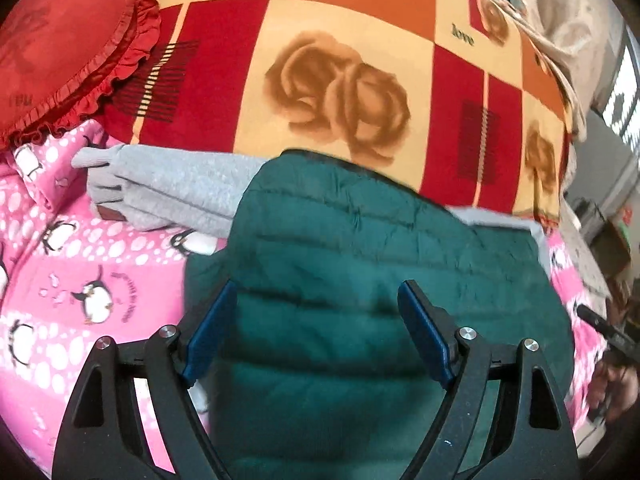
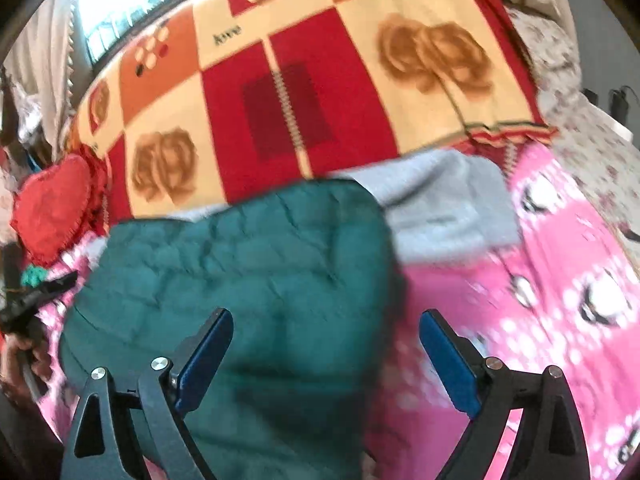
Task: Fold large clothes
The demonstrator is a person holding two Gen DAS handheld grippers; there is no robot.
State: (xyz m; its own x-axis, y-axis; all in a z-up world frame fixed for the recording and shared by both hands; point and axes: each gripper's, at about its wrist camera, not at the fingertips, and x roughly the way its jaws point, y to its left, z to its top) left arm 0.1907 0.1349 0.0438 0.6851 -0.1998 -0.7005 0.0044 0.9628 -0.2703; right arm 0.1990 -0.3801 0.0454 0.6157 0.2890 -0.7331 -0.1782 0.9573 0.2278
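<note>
A dark green quilted jacket (image 1: pixel 360 264) lies folded on the pink penguin bedsheet (image 1: pixel 80 280), partly over a grey sweatshirt (image 1: pixel 172 192). My left gripper (image 1: pixel 318 292) is open and empty, its blue pads apart just above the jacket. In the right wrist view the jacket (image 2: pixel 240 264) fills the lower left, with the grey sweatshirt (image 2: pixel 448 208) behind it. My right gripper (image 2: pixel 326 320) is open and empty over the jacket's right edge and the pink sheet (image 2: pixel 540 280). The other gripper shows at the frame edge in each view.
A red, orange and cream rose-patterned blanket (image 1: pixel 352 64) lies behind the clothes. A red heart-shaped frilled pillow (image 1: pixel 60 52) sits at the back left. A window (image 2: pixel 132 12) and curtain are beyond the bed.
</note>
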